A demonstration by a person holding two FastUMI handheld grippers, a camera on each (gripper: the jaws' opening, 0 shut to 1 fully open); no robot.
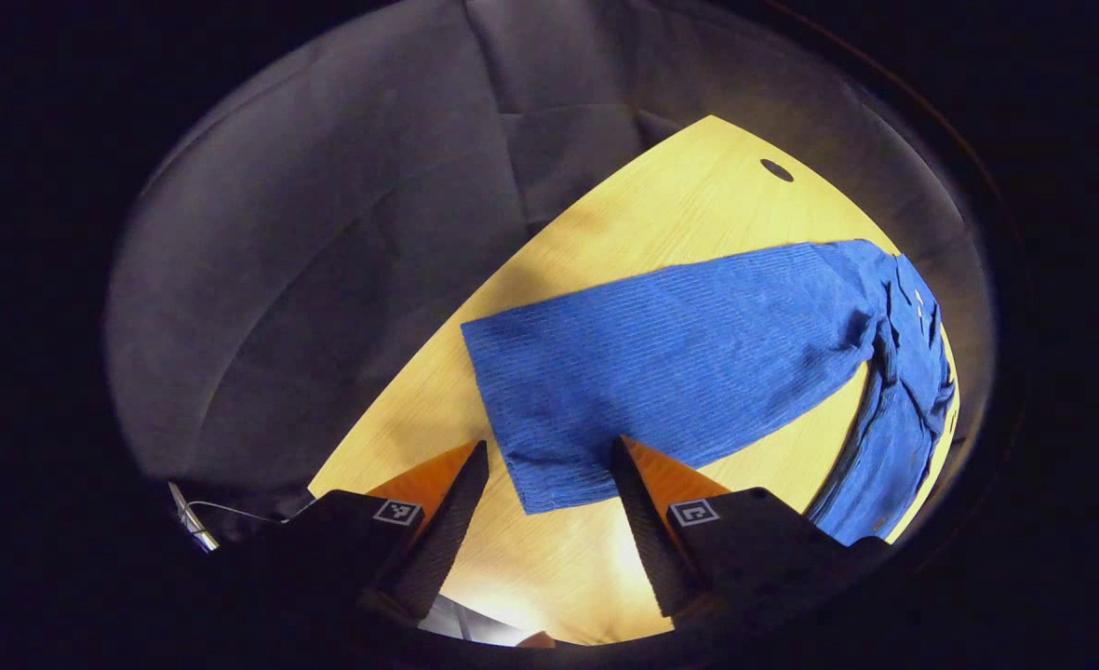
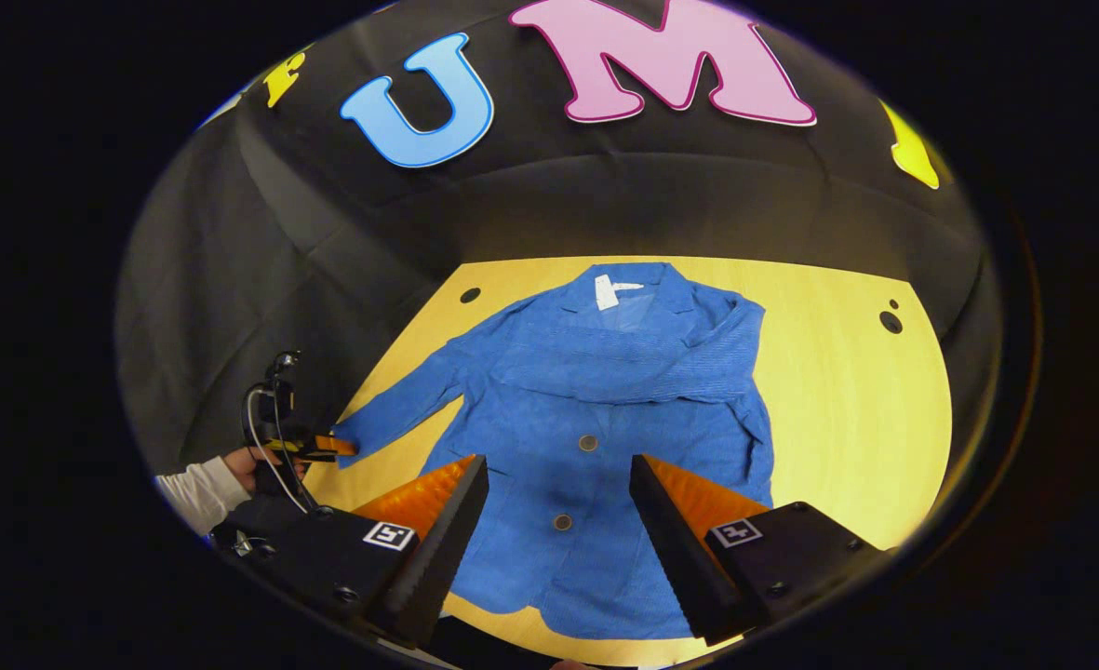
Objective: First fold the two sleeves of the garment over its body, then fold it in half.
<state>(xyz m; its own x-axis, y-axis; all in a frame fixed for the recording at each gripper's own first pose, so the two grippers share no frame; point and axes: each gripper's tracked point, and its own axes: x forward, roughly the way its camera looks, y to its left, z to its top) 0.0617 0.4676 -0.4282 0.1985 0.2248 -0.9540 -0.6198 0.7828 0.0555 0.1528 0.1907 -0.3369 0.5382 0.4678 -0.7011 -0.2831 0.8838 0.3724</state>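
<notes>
- Blue jacket (image 2: 596, 437) lies flat on the yellow counter (image 2: 847, 409), front up, collar at 12 o'clock and hem at 6 in the right gripper view.
- One sleeve (image 2: 633, 368) is already folded across the chest; the other sleeve (image 1: 661, 368) is still stretched out flat toward 8 o'clock in the right gripper view.
- Step in hand, as I read it: the second sleeve fold. The half fold isn't started.
- Left gripper (image 1: 549, 484) sits at the cuff end of the outstretched sleeve, fingers apart, cuff edge between them, not clamped.
- Right gripper (image 2: 554, 507) hangs over the lower body of the jacket, fingers apart, holding nothing.
- A person's hand (image 2: 249, 465) in a white sleeve holds the left gripper at 8 o'clock in the right gripper view.
- Next move likely needs: close on the cuff, lift, carry it across the body onto the first sleeve.
- No containers on the counter.
</notes>
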